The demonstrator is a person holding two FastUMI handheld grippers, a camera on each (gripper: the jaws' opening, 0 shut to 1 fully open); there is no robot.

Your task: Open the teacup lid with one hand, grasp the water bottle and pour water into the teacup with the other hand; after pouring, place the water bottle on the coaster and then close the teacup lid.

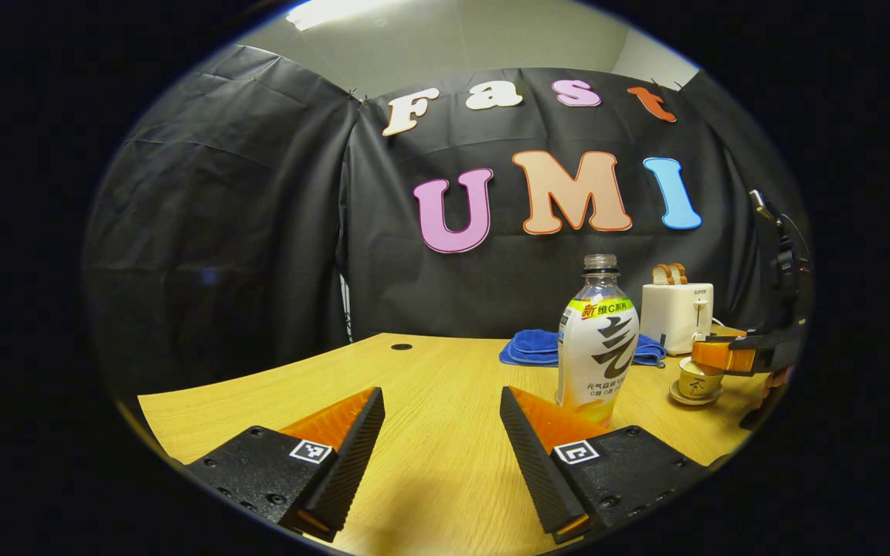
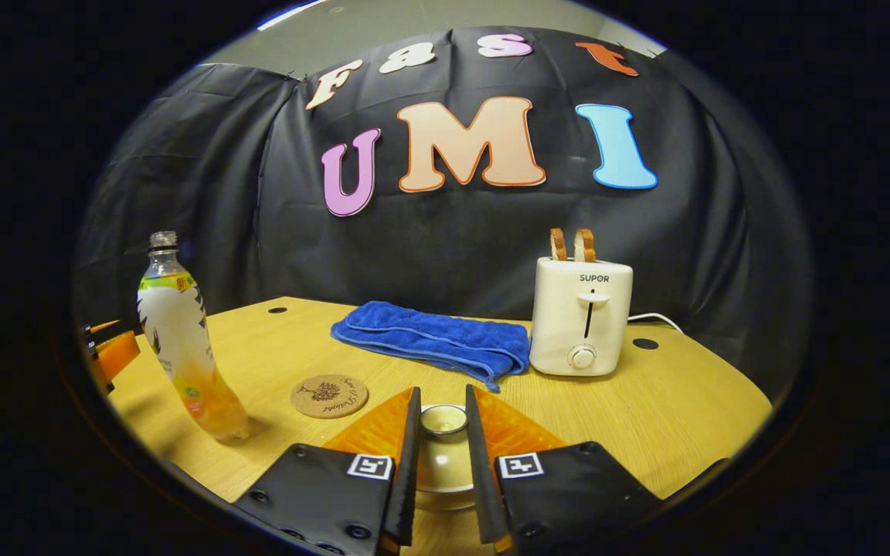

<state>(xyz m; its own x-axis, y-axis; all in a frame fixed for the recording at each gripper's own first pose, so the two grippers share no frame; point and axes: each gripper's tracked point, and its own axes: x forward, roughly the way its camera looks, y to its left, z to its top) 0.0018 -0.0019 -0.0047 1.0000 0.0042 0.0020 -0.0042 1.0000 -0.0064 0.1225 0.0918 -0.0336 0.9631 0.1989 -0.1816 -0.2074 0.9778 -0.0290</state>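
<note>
Two grippers divide the work: the right gripper (image 2: 443, 463) has its fingers closed around the knob of the cream ceramic teacup lid (image 2: 443, 419), ready to lift it. The left gripper (image 1: 441, 455) hangs wide open and empty, just short of the uncapped clear plastic water bottle (image 1: 598, 340) standing on the wooden table (image 1: 429, 371). The round cork coaster (image 2: 329, 395) lies bare between bottle and teacup, handy for setting the bottle down.

1 bottle (image 2: 182, 340), 1 teacup (image 1: 698, 382), 1 coaster (image 2: 329, 395) (1 toaster (image 2: 581, 316), 1 towel (image 2: 433, 340)).

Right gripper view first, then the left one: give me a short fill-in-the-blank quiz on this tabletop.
1. The right gripper closes around the teacup's ____.
2. The water bottle has no ____ on its neck.
3. The cork coaster lies between the bottle and the blue ____.
4. The left gripper's jaws are ____.

Answers: lid; cap; towel; open
</note>
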